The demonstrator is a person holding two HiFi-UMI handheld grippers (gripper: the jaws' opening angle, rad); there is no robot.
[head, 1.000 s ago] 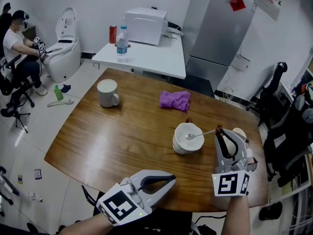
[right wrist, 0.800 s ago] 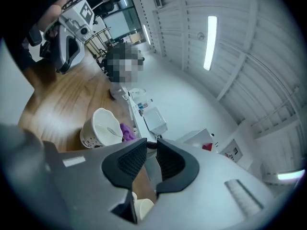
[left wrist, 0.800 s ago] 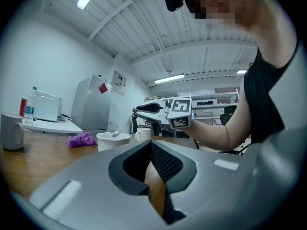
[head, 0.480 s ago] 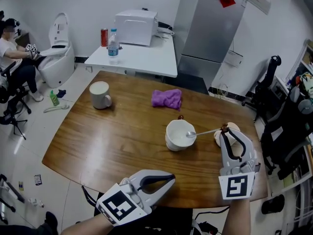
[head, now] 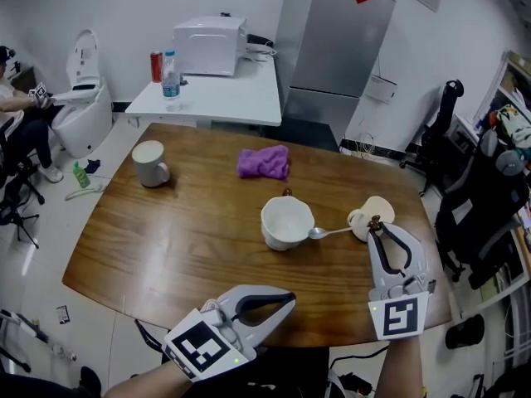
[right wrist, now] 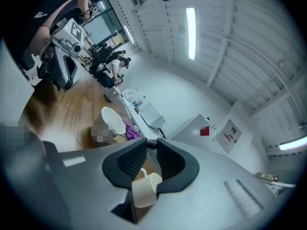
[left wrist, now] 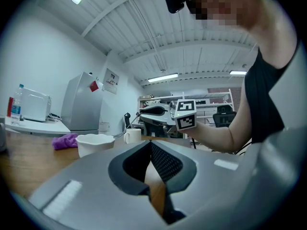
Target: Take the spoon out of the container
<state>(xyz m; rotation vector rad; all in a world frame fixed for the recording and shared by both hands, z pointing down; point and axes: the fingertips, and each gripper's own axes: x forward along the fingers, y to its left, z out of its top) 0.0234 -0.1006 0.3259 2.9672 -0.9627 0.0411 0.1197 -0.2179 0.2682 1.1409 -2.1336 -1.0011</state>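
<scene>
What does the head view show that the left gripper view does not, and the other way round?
Only the head view: the floor with a green bottle, and the marker cube on the left gripper. Only the left gripper view: the ceiling lights. Both: the white bowl, the purple cloth, the cream cup and the right gripper.

White walls (head: 99,7) enclose a pale tiled floor (head: 50,214). A rounded wooden table (head: 166,239) stands before a white side table (head: 232,98) and a tall grey cabinet (head: 332,48). Black office chairs (head: 440,131) crowd the right. 3 strip lights (left wrist: 164,77) glow overhead.
</scene>
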